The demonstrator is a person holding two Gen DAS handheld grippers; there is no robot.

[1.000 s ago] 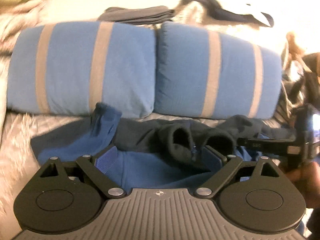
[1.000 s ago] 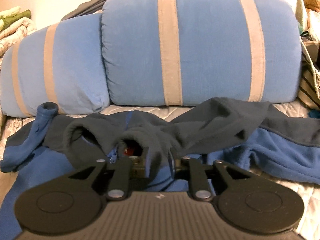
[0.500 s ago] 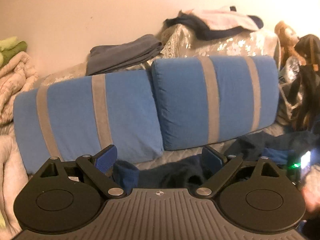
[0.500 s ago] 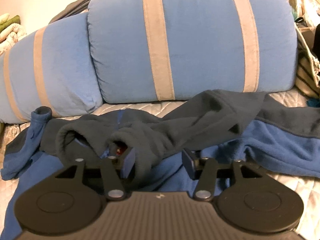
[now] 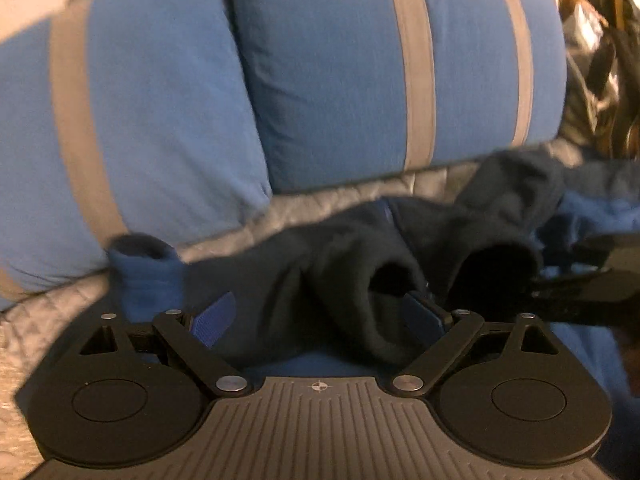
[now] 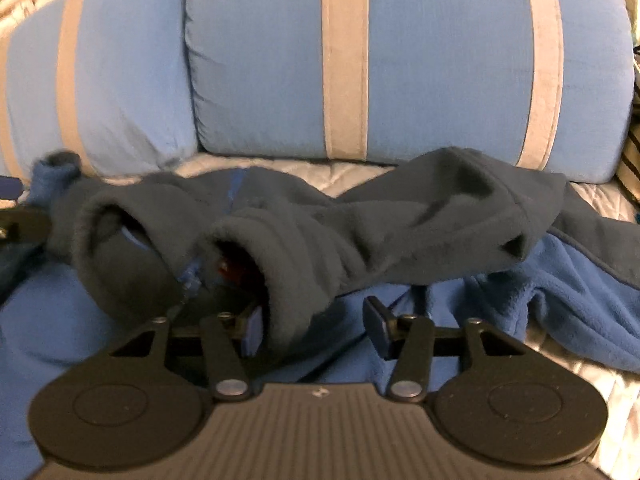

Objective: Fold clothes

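Observation:
A fleece jacket, bright blue with a dark navy yoke and collar [image 5: 360,280] [image 6: 360,232], lies crumpled on the quilted bed. One blue sleeve cuff [image 5: 140,264] [image 6: 56,168] stands up at the left. My left gripper [image 5: 320,316] is open, low over the jacket, with one rolled collar end between its blue pads. My right gripper [image 6: 316,320] is open too; the other rolled collar end [image 6: 280,264] sits against its left finger, apart from the right one. In the left wrist view the right gripper [image 5: 592,292] shows at the right edge.
Two blue pillows with grey stripes [image 5: 360,80] [image 6: 400,60] stand upright just behind the jacket. Grey quilted bedding [image 5: 340,200] [image 6: 280,168] runs between them and the jacket. Dark bags and clutter [image 5: 600,60] sit at the far right.
The left gripper tipped up toward the wall half a second ago and has dropped back onto the collar. The right gripper's fingers have spread from nearly shut to open.

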